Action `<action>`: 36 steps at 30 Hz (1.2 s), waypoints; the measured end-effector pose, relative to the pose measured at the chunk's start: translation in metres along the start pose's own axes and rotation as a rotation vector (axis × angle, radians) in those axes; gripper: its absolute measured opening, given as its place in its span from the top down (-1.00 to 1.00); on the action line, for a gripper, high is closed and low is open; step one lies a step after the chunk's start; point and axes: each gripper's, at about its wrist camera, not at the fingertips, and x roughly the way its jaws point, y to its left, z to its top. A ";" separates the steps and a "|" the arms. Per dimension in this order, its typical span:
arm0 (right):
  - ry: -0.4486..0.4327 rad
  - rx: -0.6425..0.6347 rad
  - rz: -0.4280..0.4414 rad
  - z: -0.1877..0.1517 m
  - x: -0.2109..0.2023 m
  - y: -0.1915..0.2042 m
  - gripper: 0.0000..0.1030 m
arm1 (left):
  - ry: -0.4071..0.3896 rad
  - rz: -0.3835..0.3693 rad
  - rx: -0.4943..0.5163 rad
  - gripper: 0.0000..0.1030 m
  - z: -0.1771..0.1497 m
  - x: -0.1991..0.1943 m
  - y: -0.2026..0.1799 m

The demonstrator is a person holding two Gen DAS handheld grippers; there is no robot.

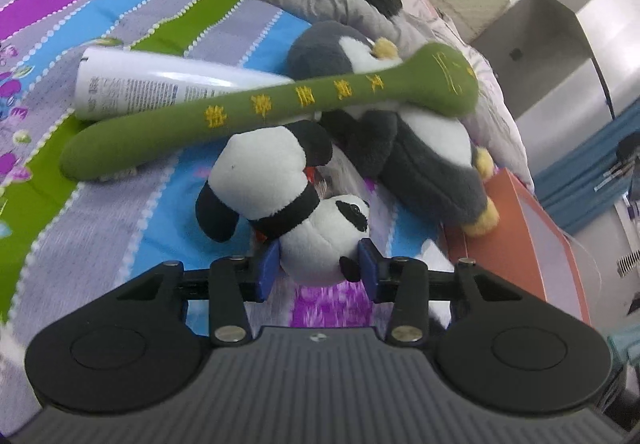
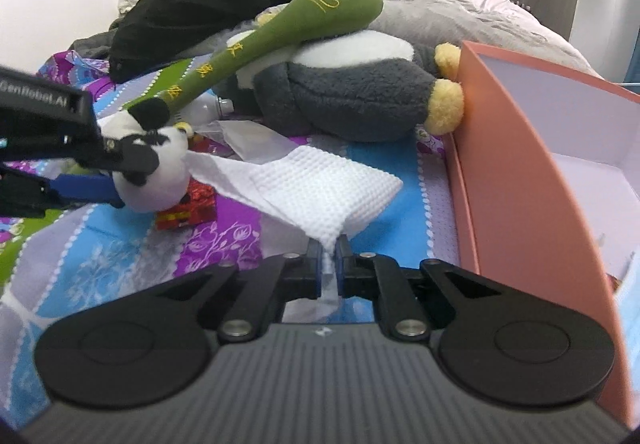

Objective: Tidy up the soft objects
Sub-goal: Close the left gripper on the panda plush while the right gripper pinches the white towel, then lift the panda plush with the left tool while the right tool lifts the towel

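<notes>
Your left gripper [image 1: 320, 268] clamped on the panda plush [image 1: 316, 240] head, your right gripper [image 2: 329, 264] pinching the white cloth [image 2: 320, 187] corner, penguin plush [image 2: 344, 99] touching the pink box [image 2: 520, 171], green plush stick [image 1: 260, 111] across the penguin plush.

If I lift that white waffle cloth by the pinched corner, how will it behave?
The white waffle cloth will probably drape limply: it already puckers into folds where the right gripper pinches it. It looks thin, so likely light. Its far end lies by the panda plush and may drag against it.
</notes>
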 end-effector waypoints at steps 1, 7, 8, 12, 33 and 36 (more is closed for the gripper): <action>0.001 0.000 0.000 -0.003 -0.005 0.000 0.80 | 0.008 -0.004 0.006 0.07 -0.004 -0.005 0.000; 0.018 -0.015 0.015 -0.020 -0.032 0.006 0.80 | 0.068 -0.023 0.055 0.07 -0.029 -0.034 -0.001; 0.022 -0.018 0.014 -0.023 -0.037 0.006 0.80 | 0.076 -0.022 0.072 0.07 -0.033 -0.038 -0.002; 0.043 -0.020 0.018 -0.036 -0.053 0.007 0.80 | 0.121 -0.006 0.133 0.07 -0.049 -0.052 -0.007; 0.128 0.083 0.030 -0.080 -0.098 0.011 0.59 | 0.216 0.036 0.107 -0.10 -0.108 -0.095 0.002; 0.111 0.108 0.031 -0.081 -0.103 0.009 0.12 | 0.203 0.038 0.086 -0.21 -0.109 -0.098 0.003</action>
